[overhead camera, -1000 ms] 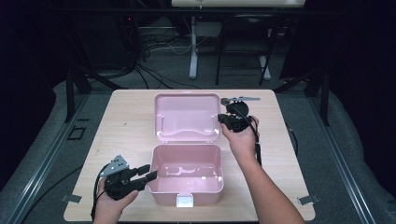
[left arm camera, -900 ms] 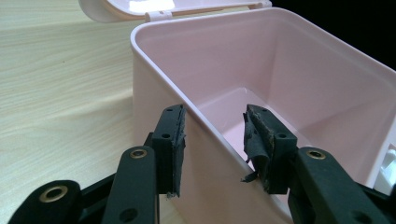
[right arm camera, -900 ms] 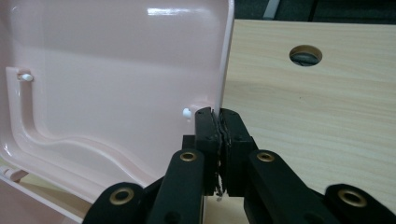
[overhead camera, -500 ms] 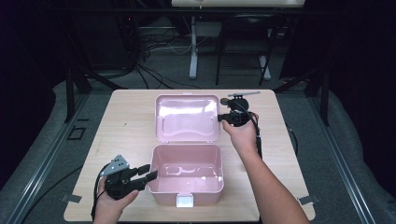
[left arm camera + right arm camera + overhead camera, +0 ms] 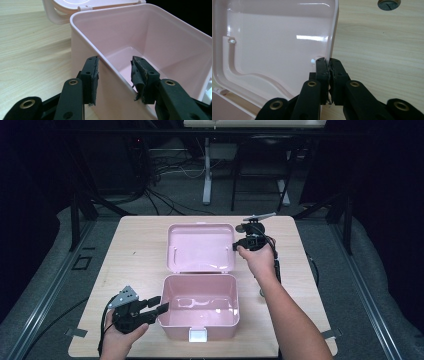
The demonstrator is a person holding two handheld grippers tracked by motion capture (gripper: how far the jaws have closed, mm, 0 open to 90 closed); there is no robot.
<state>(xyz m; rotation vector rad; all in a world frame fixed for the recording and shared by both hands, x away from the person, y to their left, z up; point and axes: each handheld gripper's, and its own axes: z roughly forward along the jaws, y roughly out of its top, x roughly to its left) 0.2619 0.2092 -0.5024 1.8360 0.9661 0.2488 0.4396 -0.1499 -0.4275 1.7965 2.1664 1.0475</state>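
An open pink plastic box (image 5: pixel 180 331) stands near the table's front edge, with its hinged lid (image 5: pixel 200 247) lying back behind it. My left gripper (image 5: pixel 161 304) is at the box's left wall. In the left gripper view the left gripper (image 5: pixel 115 61) is open and straddles the wall of the box (image 5: pixel 160 42): one pad is outside against it, the other inside and apart from it. My right gripper (image 5: pixel 236 245) is at the lid's right edge. In the right gripper view the right gripper (image 5: pixel 328 61) is shut on the rim of the lid (image 5: pixel 274 45).
The light wooden table (image 5: pixel 140 250) has bare wood left and right of the box. A round cable hole (image 5: pixel 389 3) sits in the tabletop beyond the lid's edge. A white latch (image 5: pixel 198 335) is on the box's front wall. Dark floor, cables and stands surround the table.
My right gripper has shifted slightly toward the table's far side along the lid's right edge, still shut on the rim. The left gripper and the box have stayed put.
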